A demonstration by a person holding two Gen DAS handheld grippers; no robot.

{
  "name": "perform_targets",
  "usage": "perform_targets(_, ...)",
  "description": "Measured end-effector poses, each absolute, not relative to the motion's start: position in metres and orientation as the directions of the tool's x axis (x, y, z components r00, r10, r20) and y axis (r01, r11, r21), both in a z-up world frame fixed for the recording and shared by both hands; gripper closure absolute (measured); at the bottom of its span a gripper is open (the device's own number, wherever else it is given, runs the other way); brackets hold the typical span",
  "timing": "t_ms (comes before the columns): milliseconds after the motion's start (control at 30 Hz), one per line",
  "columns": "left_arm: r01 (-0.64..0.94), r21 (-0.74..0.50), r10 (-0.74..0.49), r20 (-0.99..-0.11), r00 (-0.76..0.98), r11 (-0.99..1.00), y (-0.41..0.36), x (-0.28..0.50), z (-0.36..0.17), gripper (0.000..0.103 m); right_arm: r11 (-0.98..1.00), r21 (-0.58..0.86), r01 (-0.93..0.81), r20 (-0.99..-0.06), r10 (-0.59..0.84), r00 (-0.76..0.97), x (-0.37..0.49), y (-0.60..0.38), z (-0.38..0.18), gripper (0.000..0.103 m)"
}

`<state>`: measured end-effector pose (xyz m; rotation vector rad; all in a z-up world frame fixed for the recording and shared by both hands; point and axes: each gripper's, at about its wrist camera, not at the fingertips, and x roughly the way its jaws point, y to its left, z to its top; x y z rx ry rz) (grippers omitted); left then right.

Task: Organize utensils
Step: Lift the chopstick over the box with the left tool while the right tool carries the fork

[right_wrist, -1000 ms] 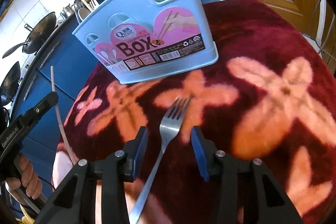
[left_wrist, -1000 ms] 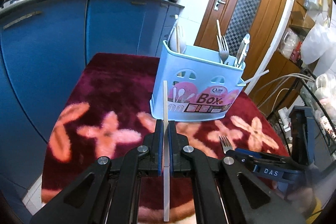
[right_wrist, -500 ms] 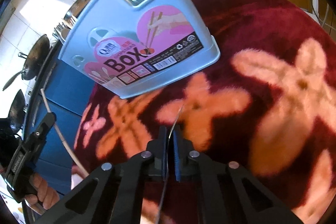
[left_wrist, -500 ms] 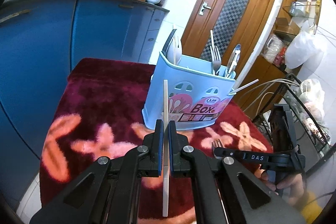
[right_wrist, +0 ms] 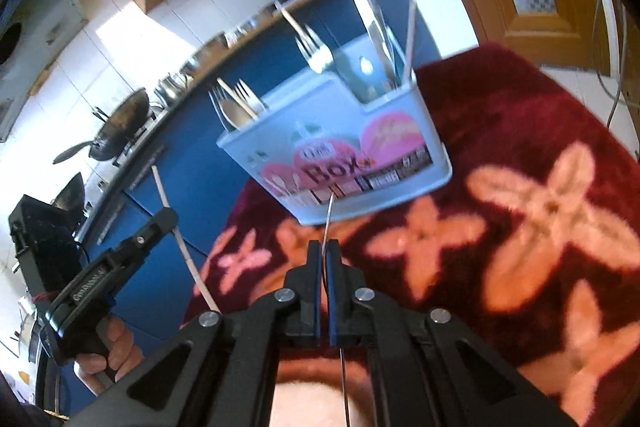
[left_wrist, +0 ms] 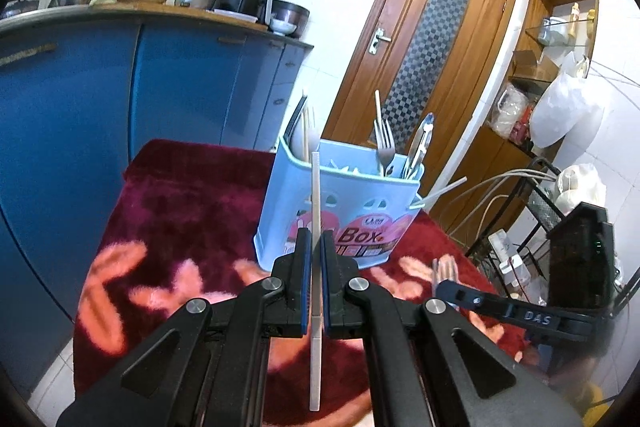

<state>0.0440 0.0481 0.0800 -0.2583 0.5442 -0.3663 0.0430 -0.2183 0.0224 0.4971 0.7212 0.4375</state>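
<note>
Blue caddy [left_wrist: 340,211] on red cloth [left_wrist: 180,211] already holds several utensils | left gripper [left_wrist: 315,247] clamps chopstick [left_wrist: 316,195]; right gripper [right_wrist: 323,259] clamps fork [right_wrist: 329,215] edge-on | both remain to drop in

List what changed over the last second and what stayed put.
The right gripper closed its fingers on the fork, which had lain flat on the red cloth, and lifted it, now seen edge-on. The left gripper still clamps the chopstick; the blue box stays.
</note>
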Motion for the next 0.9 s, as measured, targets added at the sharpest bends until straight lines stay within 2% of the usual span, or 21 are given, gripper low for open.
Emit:
perform_targets(167, 0.257, -0.315, -0.380, -0.436, 0.816, 0.913, 0.041, 0.043, 0.093, 0.101, 0.783, 0.577, -0.232, -0.441, 0.537, 0.719, 0.041, -0.227, 0.044, 0.100)
perform_targets(467, 0.236, -0.284, -0.336, -0.385, 0.860, 0.929, 0.026, 0.060, 0.119, 0.101, 0.809, 0.507, -0.298, -0.339, 0.505, 0.794, 0.058, -0.240, 0.087, 0.100)
perform_targets(900, 0.244, -0.219, -0.295, -0.239, 0.925, 0.945, 0.003, 0.110, 0.177, 0.101, 0.866, 0.397, -0.303, -0.210, 0.407, 0.889, 0.105, -0.240, 0.133, 0.100)
